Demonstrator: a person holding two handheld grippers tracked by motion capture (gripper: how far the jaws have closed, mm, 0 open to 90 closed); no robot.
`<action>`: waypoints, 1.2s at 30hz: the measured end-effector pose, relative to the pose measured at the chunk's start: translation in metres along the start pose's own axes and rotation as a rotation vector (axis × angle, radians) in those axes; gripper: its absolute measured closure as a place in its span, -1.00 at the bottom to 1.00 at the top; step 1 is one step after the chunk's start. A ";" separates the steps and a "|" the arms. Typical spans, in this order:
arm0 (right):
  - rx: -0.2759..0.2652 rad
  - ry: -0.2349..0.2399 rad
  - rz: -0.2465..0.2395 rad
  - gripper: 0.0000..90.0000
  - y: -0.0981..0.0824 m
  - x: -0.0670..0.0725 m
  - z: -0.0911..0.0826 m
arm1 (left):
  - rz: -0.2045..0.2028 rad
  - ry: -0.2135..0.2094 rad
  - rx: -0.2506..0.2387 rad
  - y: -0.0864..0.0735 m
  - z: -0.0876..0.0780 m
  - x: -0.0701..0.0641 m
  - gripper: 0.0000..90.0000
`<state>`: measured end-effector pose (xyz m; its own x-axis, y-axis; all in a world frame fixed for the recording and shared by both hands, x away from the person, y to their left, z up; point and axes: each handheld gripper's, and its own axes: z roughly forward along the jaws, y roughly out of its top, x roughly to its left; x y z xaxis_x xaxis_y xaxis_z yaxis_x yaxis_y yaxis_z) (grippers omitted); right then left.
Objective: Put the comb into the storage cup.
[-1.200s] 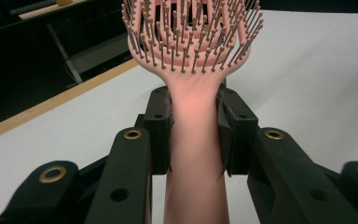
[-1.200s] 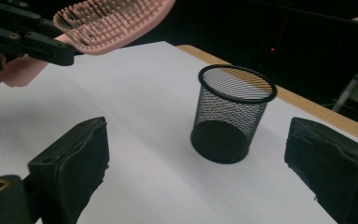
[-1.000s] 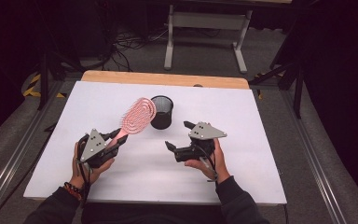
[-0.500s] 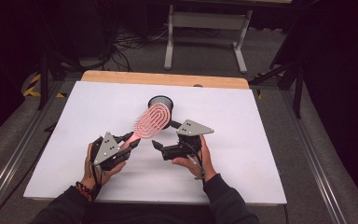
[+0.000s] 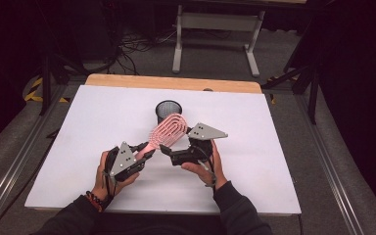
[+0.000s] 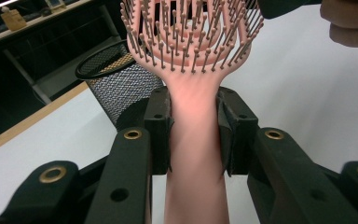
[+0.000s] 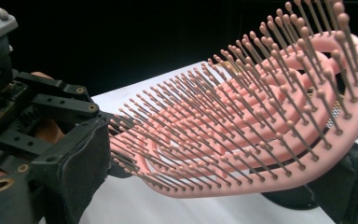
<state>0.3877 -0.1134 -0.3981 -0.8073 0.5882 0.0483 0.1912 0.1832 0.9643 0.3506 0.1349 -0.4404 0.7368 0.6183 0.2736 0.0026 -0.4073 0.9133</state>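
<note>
Clamping one pink hairbrush (image 5: 165, 132) by its handle, the left tool (image 5: 144, 149) holds it tilted up off the white desk (image 5: 274, 161), jaws pressed on both sides. Its bristled head lies between the jaws of the right tool (image 5: 169, 151), which stand apart around it without visibly pressing. One black mesh cup (image 5: 168, 110) stands just beyond the two tools.

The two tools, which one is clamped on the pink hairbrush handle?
The left tool: its pads press the pink hairbrush by the handle; the right tool sits beside the bristled head.
</note>
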 end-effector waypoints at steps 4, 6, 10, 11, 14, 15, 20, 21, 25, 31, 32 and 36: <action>-0.031 -0.001 0.033 -0.56 0.000 -0.002 -0.004 | 0.015 0.011 0.019 0.001 0.003 -0.002 0.53; -0.047 -0.005 0.043 -0.39 0.001 -0.002 -0.006 | 0.019 0.010 0.028 0.000 0.004 -0.002 0.53; -0.059 0.009 0.062 -0.04 0.001 -0.002 -0.008 | 0.026 0.012 0.048 0.002 0.007 -0.004 0.53; -0.062 0.015 0.065 0.00 0.001 -0.001 -0.009 | 0.031 0.014 0.053 0.003 0.008 -0.005 0.53; -0.090 0.040 0.069 0.15 0.002 0.000 -0.012 | 0.030 0.016 0.063 0.002 0.010 -0.006 0.53; -0.098 0.054 0.078 0.21 0.002 0.001 -0.013 | 0.034 0.017 0.069 0.002 0.011 -0.006 0.53; -0.103 0.092 0.090 0.34 0.001 0.003 -0.014 | 0.049 0.044 0.099 0.005 0.016 -0.011 0.53; -0.100 0.093 0.087 0.35 0.001 0.004 -0.014 | 0.051 0.044 0.103 0.006 0.017 -0.012 0.53; -0.096 0.077 0.045 0.39 0.004 0.013 -0.019 | 0.052 0.035 0.098 0.007 0.020 -0.013 0.53; -0.112 0.048 0.025 0.40 0.006 0.018 -0.022 | 0.031 0.030 0.082 0.009 0.024 -0.016 0.53; -0.117 0.044 0.024 0.41 0.006 0.018 -0.023 | 0.030 0.027 0.079 0.010 0.025 -0.016 0.53; -0.121 0.037 0.017 0.41 0.007 0.017 -0.026 | 0.028 0.017 0.065 0.010 0.026 -0.016 0.52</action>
<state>0.3605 -0.1226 -0.3832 -0.8250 0.5604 0.0727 0.1381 0.0753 0.9875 0.3565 0.1035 -0.4433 0.7255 0.6172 0.3045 0.0261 -0.4668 0.8840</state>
